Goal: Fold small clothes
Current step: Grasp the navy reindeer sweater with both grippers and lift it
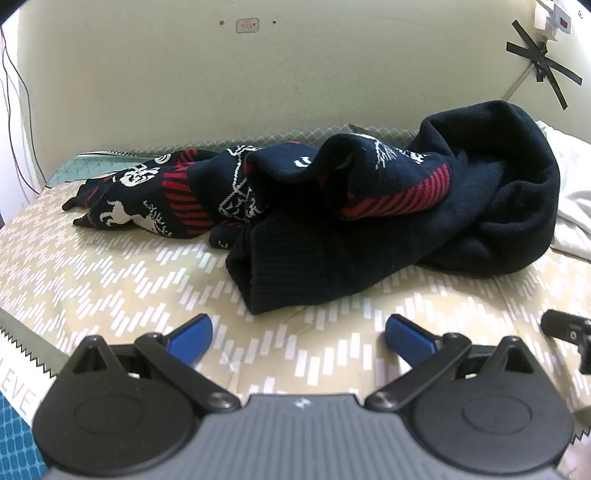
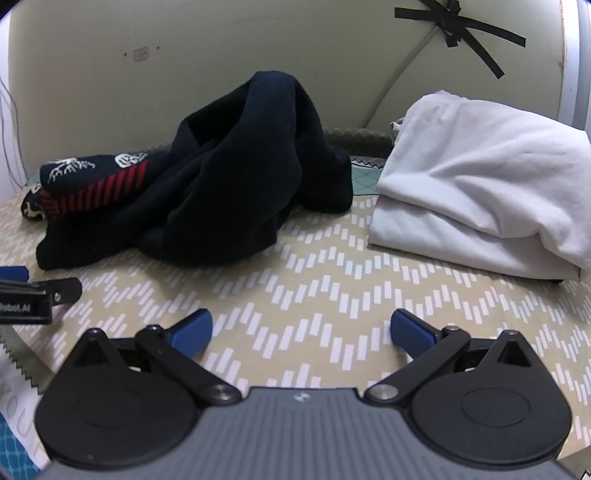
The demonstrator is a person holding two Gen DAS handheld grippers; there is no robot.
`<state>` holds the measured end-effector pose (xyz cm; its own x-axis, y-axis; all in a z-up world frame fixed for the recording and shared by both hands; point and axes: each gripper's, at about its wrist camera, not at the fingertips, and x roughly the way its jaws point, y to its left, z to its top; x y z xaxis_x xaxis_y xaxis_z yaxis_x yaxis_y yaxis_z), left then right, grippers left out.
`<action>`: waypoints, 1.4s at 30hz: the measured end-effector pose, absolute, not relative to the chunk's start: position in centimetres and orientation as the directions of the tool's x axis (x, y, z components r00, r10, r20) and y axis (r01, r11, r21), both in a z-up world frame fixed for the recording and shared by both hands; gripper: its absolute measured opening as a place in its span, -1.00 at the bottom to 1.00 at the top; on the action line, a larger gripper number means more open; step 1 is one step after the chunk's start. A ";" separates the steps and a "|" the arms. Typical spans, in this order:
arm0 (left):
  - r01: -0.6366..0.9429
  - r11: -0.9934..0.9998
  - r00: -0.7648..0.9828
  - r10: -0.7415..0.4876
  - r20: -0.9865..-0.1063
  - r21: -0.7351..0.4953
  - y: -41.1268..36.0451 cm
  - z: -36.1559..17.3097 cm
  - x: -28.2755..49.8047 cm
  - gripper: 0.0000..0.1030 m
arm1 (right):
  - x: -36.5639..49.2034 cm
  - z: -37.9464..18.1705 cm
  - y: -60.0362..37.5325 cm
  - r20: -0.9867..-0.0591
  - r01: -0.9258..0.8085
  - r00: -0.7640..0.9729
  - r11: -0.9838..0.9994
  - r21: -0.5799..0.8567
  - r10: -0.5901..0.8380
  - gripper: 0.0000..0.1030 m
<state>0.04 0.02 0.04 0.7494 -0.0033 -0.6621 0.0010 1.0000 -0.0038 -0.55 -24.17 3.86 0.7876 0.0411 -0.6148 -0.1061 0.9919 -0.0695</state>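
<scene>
Two tools, both spread wide and empty: your left tool [image 1: 298, 334] and right tool [image 2: 301, 332]. One crumpled navy knit sweater with red-and-white pattern [image 1: 332, 206] lies on the chevron-print worktop [image 1: 110, 266], long axis left-right, just beyond your left tool, the nearer one. One folded white garment [image 2: 480, 184] lies far right.

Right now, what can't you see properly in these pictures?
- Sweater: both views, crumpled, its own folds hide its shape.
- White cloth: left view's right edge cuts it; right view shows only a folded stack.
- Wall label: left view, too small to read.
</scene>
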 end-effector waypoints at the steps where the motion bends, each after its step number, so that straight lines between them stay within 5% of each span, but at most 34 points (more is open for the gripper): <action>1: 0.006 1.000 0.747 -0.005 -0.665 -0.002 0.1 0.1 0.1 1.00 | -0.6 3.9 -24.3 -0.617 -0.121 0.785 0.990 -0.066 0.055 0.89; 6: 0.096 0.995 0.731 -0.055 -0.680 0.022 0.8 0.9 -0.7 0.99 | -1.1 4.1 -26.5 -0.579 -0.166 0.798 0.985 0.055 0.167 0.89; 11: 0.115 0.993 0.875 -0.091 -0.476 0.022 2.4 7.1 -3.0 0.95 | -1.6 4.5 -28.7 -0.507 -0.081 0.841 0.972 0.222 0.186 0.89; 16: 0.207 0.977 0.866 -0.160 -0.474 0.048 0.2 10.0 0.9 0.97 | -2.1 4.6 -29.5 -0.447 -0.070 0.876 0.964 0.258 0.183 0.89; 18: 0.239 0.968 0.826 -0.158 -0.541 0.081 -1.4 8.8 3.3 0.68 | -2.4 4.7 -29.9 -0.430 -0.059 0.885 0.961 0.270 0.175 0.89; 19: 0.247 0.966 0.796 -0.153 -0.586 0.083 -1.9 7.9 4.6 -0.14 | -2.3 4.6 -30.3 -0.431 -0.043 0.887 0.959 0.281 0.166 0.89; 20: 0.258 0.963 0.760 -0.154 -0.632 0.076 -2.3 7.2 5.5 -0.54 | -2.4 4.6 -30.6 -0.428 -0.023 0.891 0.955 0.297 0.155 0.89; 30: 0.318 0.945 0.871 -0.322 -0.370 -0.074 9.3 16.4 -11.4 -0.75 | -2.9 5.0 -31.6 -0.407 0.002 0.902 0.942 0.336 0.143 0.88; 34: 0.233 0.972 0.879 -0.229 -0.419 -0.043 14.1 16.1 -17.2 -0.75 | -3.6 5.5 -31.3 -0.422 -0.059 0.882 0.939 0.339 0.208 0.87; 39: 0.187 0.975 0.784 -0.220 -0.580 -0.117 16.0 9.8 -18.3 -0.65 | -4.8 6.2 -30.4 -0.386 -0.109 0.885 0.923 0.369 0.259 0.87; 42: 0.153 0.972 0.801 -0.228 -0.554 -0.179 17.4 8.4 -18.2 -0.47 | -4.6 7.5 -29.0 -0.374 -0.161 0.875 0.914 0.371 0.306 0.87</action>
<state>-18.22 17.42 8.39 0.8006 -0.2280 -0.5541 0.1532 0.9719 -0.1786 -4.65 -28.97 7.50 0.8753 0.3062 -0.3742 -0.1612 0.9144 0.3713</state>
